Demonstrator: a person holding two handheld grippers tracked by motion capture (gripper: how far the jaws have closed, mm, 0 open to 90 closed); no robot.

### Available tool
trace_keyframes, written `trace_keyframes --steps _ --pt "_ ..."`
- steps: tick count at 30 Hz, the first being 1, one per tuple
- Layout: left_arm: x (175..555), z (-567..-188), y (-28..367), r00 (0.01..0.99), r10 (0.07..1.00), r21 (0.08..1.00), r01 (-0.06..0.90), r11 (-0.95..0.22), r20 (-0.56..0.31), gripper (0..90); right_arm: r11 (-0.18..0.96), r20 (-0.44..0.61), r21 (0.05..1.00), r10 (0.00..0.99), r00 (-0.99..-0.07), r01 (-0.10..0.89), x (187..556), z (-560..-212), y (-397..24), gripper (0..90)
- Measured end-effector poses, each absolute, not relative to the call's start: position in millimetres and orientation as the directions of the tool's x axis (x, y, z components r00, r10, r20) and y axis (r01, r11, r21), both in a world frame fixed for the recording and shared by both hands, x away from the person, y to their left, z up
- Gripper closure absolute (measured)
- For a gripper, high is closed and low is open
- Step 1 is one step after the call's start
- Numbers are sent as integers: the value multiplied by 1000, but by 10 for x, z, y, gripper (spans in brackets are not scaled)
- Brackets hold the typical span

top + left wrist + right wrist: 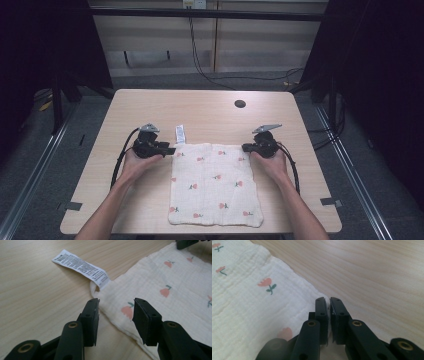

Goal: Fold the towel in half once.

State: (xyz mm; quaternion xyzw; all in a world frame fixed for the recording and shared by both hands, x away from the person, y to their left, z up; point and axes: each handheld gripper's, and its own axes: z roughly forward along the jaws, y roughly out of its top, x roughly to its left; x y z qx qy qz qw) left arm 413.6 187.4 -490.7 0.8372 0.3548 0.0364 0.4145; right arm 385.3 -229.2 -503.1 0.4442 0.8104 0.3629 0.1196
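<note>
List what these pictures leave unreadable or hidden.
- Care label print: too small and blurred, left gripper view.
- Cloth underside: hidden by the cloth itself.
- Cloth corner in the right hand-held gripper: covered by its closed jaws.
- Room sides: too dark, high view.

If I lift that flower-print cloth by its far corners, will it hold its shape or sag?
The cloth looks thin and crinkled, so it will probably sag between the grippers. It seems light and should lift easily. The care label will likely dangle.

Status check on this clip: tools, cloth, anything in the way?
Left tool open at cloth corner by label. Right tool shut on opposite far corner. Cloth flat. Nothing in the way.
</note>
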Motion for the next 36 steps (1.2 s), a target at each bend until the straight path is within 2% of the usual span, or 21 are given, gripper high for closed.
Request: trace_keyframes --steps 5,8,18,21,24,25,26,36 --pt "4212 -4975 1881 731 640 708 581 -402 -236 583 318 146 709 807 -572 629 3845 -5027 -2305 858" --pt "4216 -4971 1816 748 633 696 563 -445 -200 588 314 151 713 805 -574 628 3832 -5036 -2295 858" --pt "4229 -5033 1637 752 634 702 550 -452 -181 601 314 151 724 796 -585 615 3811 -4991 -2300 858" --pt "4206 -5036 1549 766 630 711 514 -481 -128 652 311 154 728 794 -588 611 3806 -4981 -2299 858" --pt "4204 -5025 1501 776 621 702 501 -507 -106 801 310 157 729 793 -589 611 3800 -4976 -2296 859" --pt "4209 -5031 1497 782 613 705 499 -503 -116 801 310 157 729 793 -589 611 3800 -4976 -2296 859" --pt "4215 -5039 1504 779 612 706 510 -491 -138 838 319 153 725 789 -594 610 3798 -4973 -2299 859" --pt "4213 -4873 1595 775 602 747 514 -421 -194 851 259 204 747 787 -582 612 3815 -4880 -2410 865"
